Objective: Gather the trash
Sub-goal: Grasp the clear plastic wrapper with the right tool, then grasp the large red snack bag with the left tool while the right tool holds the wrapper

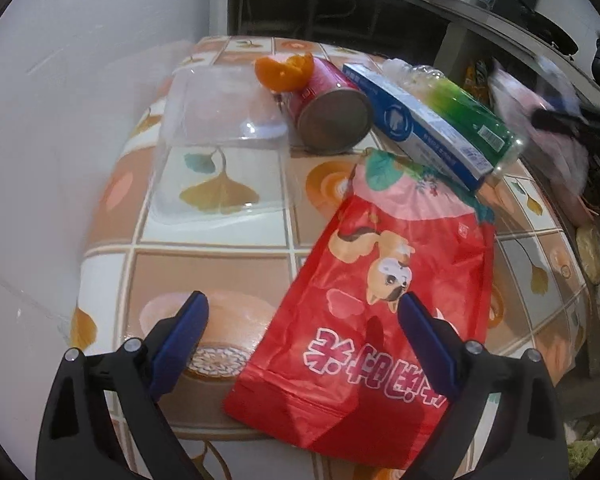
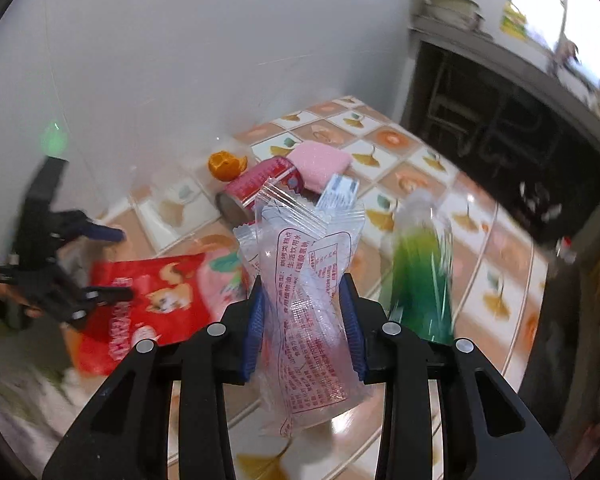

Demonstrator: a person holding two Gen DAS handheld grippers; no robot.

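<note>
My left gripper [image 1: 303,300] is open, its blue pads spread wide just above the near end of a red snack bag [image 1: 384,248] lying flat on the tiled table [image 1: 204,268]. My right gripper [image 2: 304,300] is shut on a crumpled clear plastic wrapper [image 2: 304,240] with red print, held up off the table. Behind the bag lie a pink can [image 1: 332,116] on its side, an orange peel [image 1: 284,72], a blue-and-white box [image 1: 416,124] and a green plastic bottle [image 1: 472,120]. The right wrist view also shows the red snack bag [image 2: 156,292] and the left gripper [image 2: 120,264] over it.
A clear plastic lid [image 1: 220,144] lies at the table's left, against the white wall. A pink cloth [image 2: 320,164] sits behind the can [image 2: 260,184]. A dark shelf unit [image 1: 340,8] with dishes stands beyond the table. Clutter lines the right edge.
</note>
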